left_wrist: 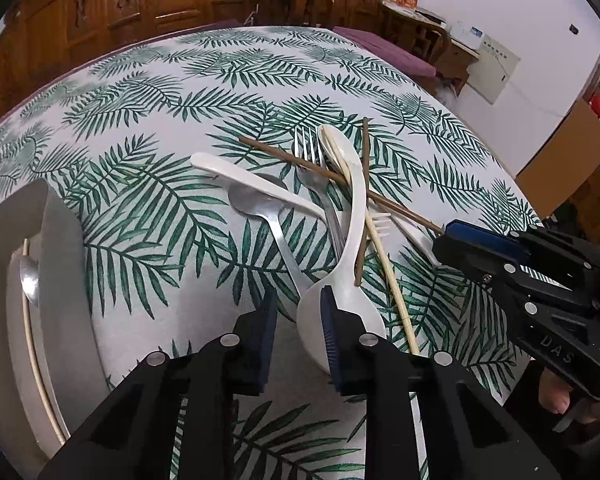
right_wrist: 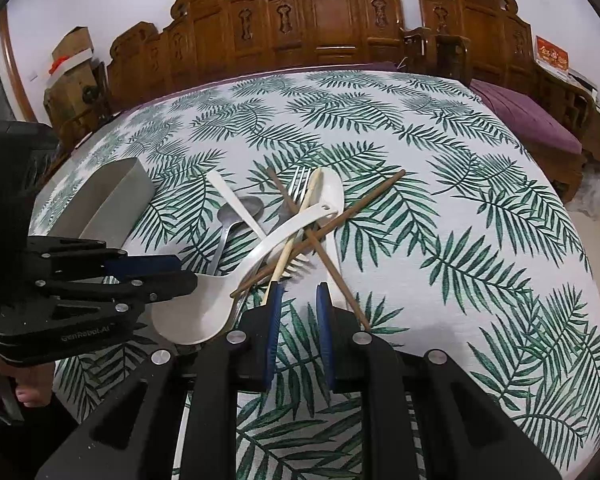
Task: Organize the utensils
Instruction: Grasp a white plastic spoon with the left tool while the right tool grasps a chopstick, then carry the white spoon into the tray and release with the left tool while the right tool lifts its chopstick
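Left gripper [left_wrist: 298,320]: spread, its right pad beside the white ladle [left_wrist: 340,316] bowl; right gripper [right_wrist: 298,312]: spread, utensil pile at twelve o'clock; grey tray [left_wrist: 56,264] at nine o'clock of the pile.

The tablecloth [right_wrist: 480,208] is white, printed with dark green fern fronds. The big ladle [left_wrist: 342,312] and a slimmer spoon [right_wrist: 332,190] are white plastic. Two chopsticks [right_wrist: 364,202] are brown; a third [left_wrist: 392,280] is pale cream. The fork [left_wrist: 310,152] and spoon [left_wrist: 256,204] are silvery metal. The tray [right_wrist: 116,196] is grey. Both grippers are black with blue pads [right_wrist: 274,320].
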`<action>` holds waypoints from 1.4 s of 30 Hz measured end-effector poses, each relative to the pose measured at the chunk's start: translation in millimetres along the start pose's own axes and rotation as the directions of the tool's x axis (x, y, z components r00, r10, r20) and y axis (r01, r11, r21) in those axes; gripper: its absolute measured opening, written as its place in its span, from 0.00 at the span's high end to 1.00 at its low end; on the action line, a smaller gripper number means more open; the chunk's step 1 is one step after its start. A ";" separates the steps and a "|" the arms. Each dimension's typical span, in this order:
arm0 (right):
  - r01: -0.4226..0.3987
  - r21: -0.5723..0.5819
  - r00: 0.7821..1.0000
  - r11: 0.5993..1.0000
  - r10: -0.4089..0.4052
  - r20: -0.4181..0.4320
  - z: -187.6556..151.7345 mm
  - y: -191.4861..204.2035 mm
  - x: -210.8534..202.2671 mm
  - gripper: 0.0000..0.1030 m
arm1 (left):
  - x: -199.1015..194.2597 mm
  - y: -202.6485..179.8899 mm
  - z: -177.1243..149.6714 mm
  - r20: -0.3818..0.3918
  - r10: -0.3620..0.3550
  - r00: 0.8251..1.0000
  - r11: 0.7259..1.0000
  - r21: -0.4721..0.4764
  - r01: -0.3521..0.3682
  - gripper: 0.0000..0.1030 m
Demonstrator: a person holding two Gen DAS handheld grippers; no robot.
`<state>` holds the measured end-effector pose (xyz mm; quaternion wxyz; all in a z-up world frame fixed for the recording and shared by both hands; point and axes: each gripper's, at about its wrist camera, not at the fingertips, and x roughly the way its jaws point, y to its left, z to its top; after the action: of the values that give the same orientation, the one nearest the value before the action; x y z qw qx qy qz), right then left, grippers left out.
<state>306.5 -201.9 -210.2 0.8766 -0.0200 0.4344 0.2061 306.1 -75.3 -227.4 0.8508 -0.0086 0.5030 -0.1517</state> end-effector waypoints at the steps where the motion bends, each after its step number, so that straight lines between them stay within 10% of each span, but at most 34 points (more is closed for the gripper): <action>1: -0.001 -0.001 1.000 1.000 0.001 -0.002 0.0 1.0 1.2 0.81 | 0.0 1.3 -1.0 0.000 -0.005 1.000 1.000 -0.005 0.005 0.81; 11: -0.006 -0.011 0.999 1.000 0.006 -0.036 -1.9 8.8 14.6 0.81 | -3.6 12.2 -5.1 0.012 -0.027 1.000 0.998 -0.050 0.028 0.97; 42: 0.062 -0.032 0.996 0.998 -0.064 -0.068 -8.0 20.7 23.2 0.94 | -110.9 37.0 -33.5 0.169 0.140 0.976 0.986 -0.115 -0.122 0.98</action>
<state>305.2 -176.7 -230.1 0.8669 -0.0540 0.4602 0.1838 236.9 -5.8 -155.5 0.8985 -0.0330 0.4325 -0.0674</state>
